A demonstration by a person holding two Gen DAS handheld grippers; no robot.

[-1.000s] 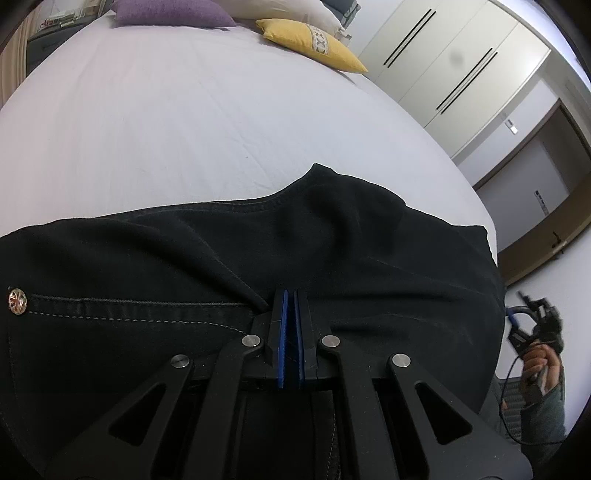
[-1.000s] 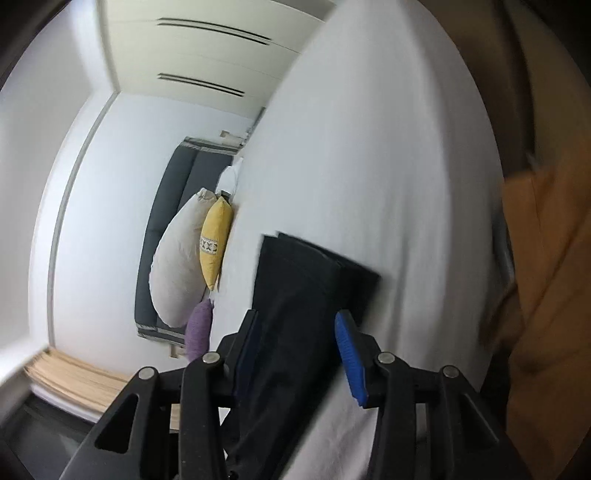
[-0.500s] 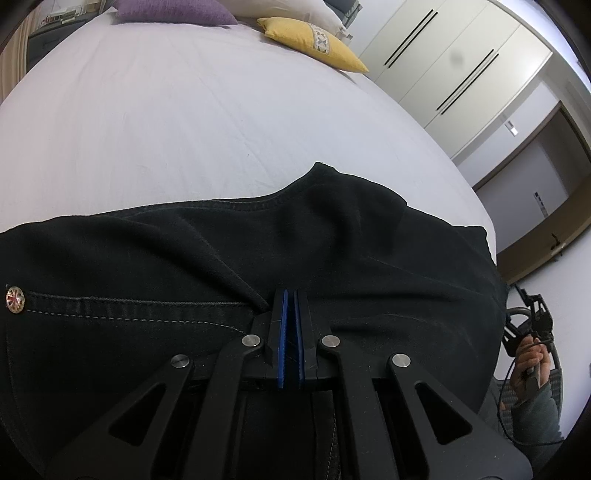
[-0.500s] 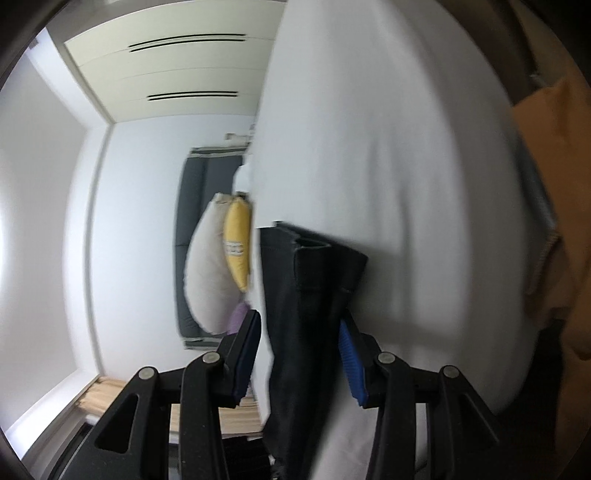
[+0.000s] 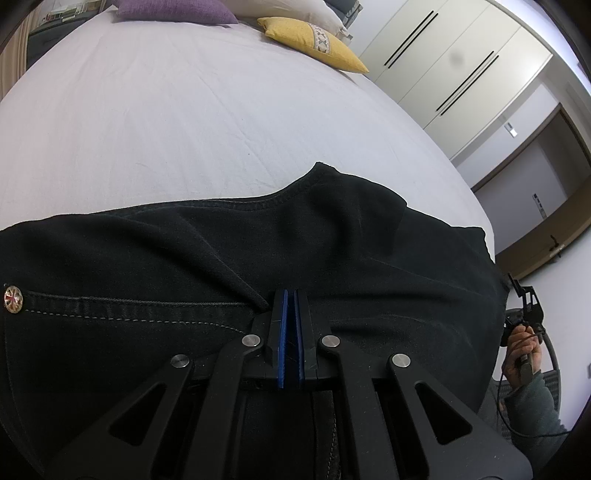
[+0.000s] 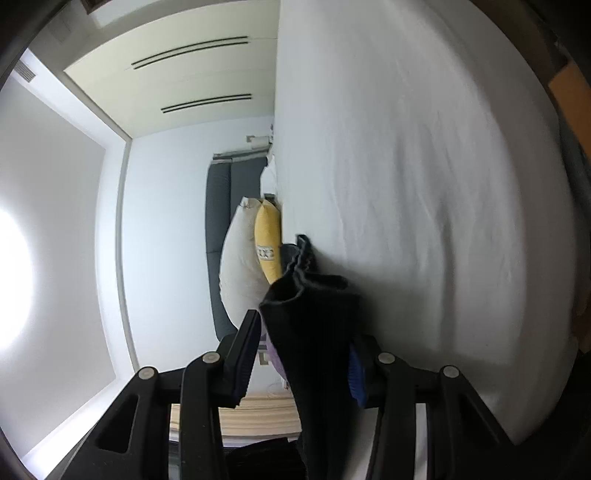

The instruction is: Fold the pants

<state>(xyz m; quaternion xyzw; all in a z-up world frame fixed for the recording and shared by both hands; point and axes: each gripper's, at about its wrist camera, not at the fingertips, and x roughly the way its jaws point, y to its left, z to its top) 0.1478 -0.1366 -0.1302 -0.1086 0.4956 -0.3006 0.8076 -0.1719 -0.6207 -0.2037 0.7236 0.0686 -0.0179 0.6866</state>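
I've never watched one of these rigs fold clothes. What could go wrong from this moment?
1. The right tool is open, with the pants leg hanging loosely between its fingers; it could miss the cloth when it closes.
2. The left tool pinches only a small fold near the waistband, which might slip out if pulled.
3. The pants lie rumpled on the bed, so creases may get folded in.

A home bedroom. A wide white-sheeted bed (image 5: 184, 110) carries a yellow cushion (image 5: 314, 40) and purple pillow (image 5: 173, 11). White built-in wardrobes (image 5: 443, 62) stand beyond.
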